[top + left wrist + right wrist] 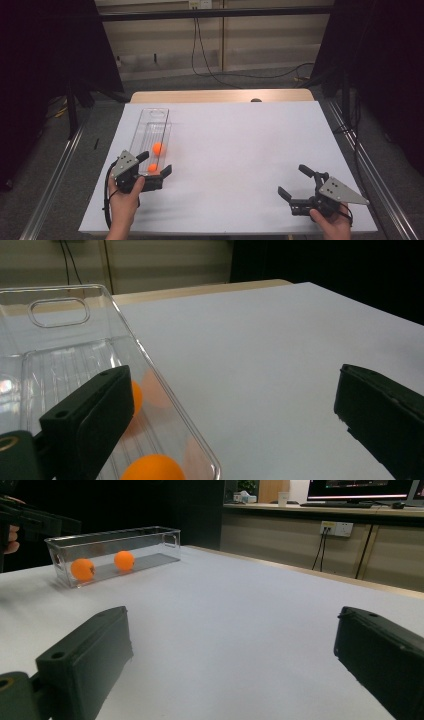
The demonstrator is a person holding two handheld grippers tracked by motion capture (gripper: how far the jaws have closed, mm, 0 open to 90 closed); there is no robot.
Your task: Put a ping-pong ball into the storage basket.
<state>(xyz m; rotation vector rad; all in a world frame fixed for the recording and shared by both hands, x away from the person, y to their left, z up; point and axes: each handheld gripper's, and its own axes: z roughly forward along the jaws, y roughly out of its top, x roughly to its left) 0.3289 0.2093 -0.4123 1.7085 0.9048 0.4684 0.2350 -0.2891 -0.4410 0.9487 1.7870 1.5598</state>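
Two orange balls lay in a clear bin at the table's near left.

The left gripper (154, 163) hung over the clear bin's (150, 132) near end, jaws apart, above the nearer ball (152, 168); the farther ball (157, 147) lay just beyond. The right gripper (296, 181) rested open at near right, well apart.

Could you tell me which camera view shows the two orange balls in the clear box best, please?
The right gripper view: both orange balls sit unobstructed, side-on, inside the clear box. The high view shows them small, beside the left tool. The left gripper view cuts one off at the bottom edge and hides the other partly behind a jaw.
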